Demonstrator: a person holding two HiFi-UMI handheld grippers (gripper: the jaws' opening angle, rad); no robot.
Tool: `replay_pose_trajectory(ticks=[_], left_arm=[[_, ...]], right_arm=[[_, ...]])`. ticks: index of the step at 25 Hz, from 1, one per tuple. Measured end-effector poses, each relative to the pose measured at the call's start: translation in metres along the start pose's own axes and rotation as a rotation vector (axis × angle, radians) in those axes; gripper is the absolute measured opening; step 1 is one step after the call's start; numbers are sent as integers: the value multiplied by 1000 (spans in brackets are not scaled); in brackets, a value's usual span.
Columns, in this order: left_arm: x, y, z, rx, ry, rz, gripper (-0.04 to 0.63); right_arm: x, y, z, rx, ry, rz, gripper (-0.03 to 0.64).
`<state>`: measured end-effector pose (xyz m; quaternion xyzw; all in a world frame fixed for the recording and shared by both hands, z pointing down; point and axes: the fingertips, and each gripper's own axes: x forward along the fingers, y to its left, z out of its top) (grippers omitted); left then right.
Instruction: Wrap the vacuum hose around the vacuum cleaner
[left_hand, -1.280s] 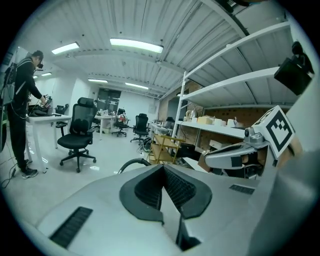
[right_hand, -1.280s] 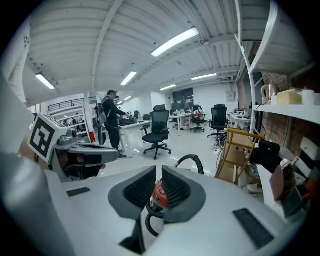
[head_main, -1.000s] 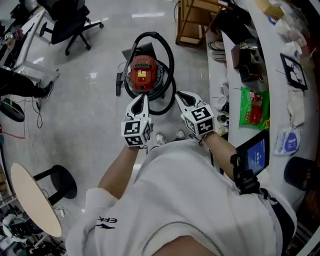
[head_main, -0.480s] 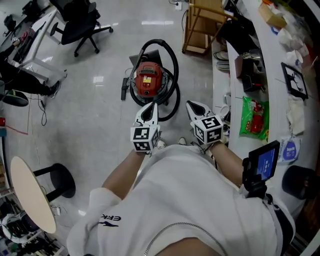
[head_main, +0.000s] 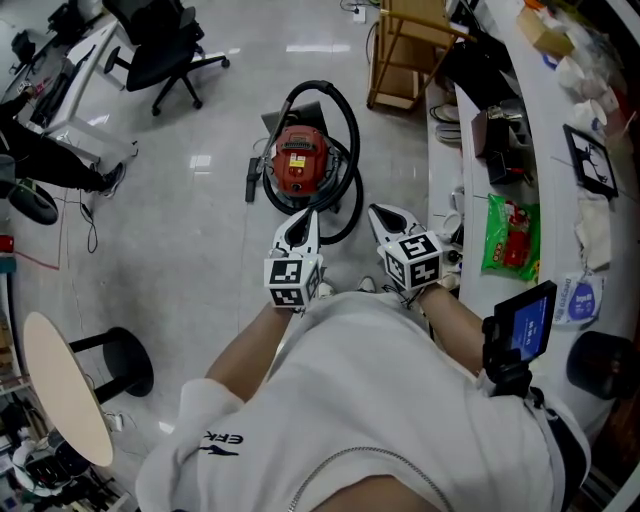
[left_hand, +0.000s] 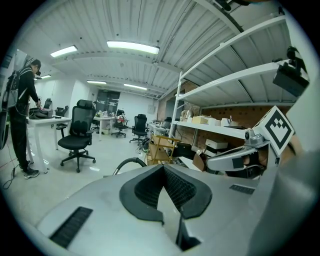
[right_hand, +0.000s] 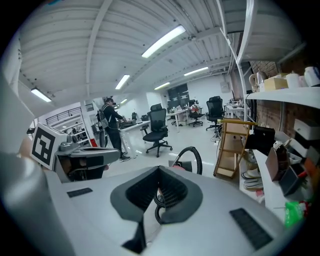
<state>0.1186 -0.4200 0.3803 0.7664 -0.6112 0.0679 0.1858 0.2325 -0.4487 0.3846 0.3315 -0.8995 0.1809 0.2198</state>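
Hose already runs in black loops round the red vacuum. One turn arches over its top and others lie low about its body on the side towards you. The vacuum stands on the floor, out ahead of you and well left of the bench edge. A short black piece, probably the hose's end fitting, lies on the floor just beside the vacuum's left side, outside the loops.

Your left claw is fully closed with nothing in it. Its own view shows the ribbed pads pressed together and only a bit of hose far beyond them. Your right claw is closed and empty as well. In its view the hose shows past the tips, not between the pads. Both claws hang near your body, apart from the vacuum and touching no part of it.

Judging by this, the wrapping looks done or very nearly so. What may be left is small: you could check whether the low turns sit snug against the body, since they look rather loose and wide on the near side. You could also tuck that end piece in if it belongs with the coil. How the hose lies on the vacuum's far side cannot be made out from here.
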Motion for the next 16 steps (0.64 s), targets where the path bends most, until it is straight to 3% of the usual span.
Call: replay_pose_trajectory(ticks=[16], left_arm=[[-9,-7,-3,-3,-2,3,3]], right_arm=[[-7,3,-3,-13,6,2,3]])
